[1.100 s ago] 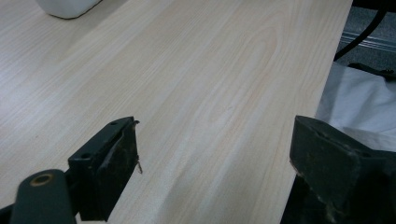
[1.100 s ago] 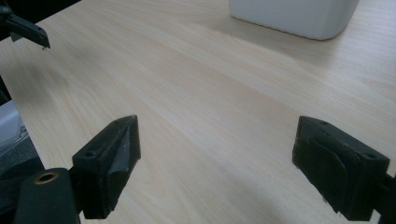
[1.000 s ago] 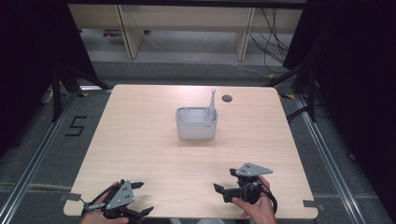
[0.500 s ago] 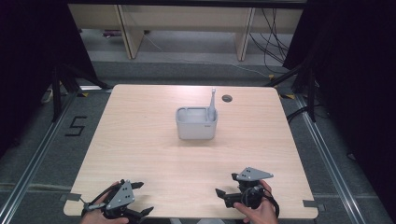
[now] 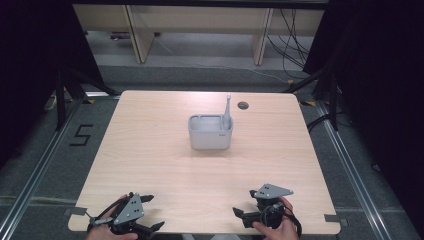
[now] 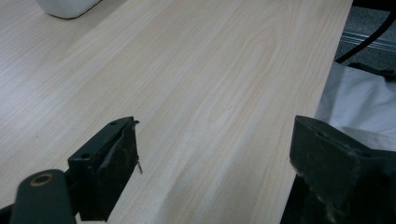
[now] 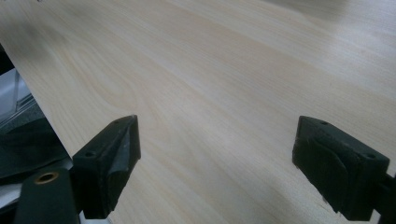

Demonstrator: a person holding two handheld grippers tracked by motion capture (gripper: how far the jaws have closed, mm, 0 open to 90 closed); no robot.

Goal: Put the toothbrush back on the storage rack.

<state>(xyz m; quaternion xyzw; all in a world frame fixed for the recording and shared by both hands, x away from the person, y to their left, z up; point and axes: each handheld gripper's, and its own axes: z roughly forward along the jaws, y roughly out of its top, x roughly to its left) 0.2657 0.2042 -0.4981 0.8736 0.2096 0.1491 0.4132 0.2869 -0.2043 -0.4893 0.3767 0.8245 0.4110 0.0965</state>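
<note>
Two black two-jaw grippers, left [image 5: 150, 212] and right [image 5: 245, 204], rest wide-jawed and empty on the pale wooden table [image 5: 150, 145], the grey rectangular plastic holder [image 5: 210, 135] well ahead.

Light wood table [image 5: 150, 165] on grey floor [image 5: 45, 165], a "5" mark [image 5: 80, 135] taped left. Black curtains [image 5: 30, 60] flank both sides. Pale shelving [image 5: 200, 22] and cables [image 5: 295, 35] stand beyond the far edge.

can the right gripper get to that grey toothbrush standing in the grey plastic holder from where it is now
Probably yes. The right gripper sits open at the near table edge, and bare light wood tabletop lies between it and the grey rectangular plastic holder. The grey toothbrush stands above the rim at the holder's right end, unobstructed.
</note>
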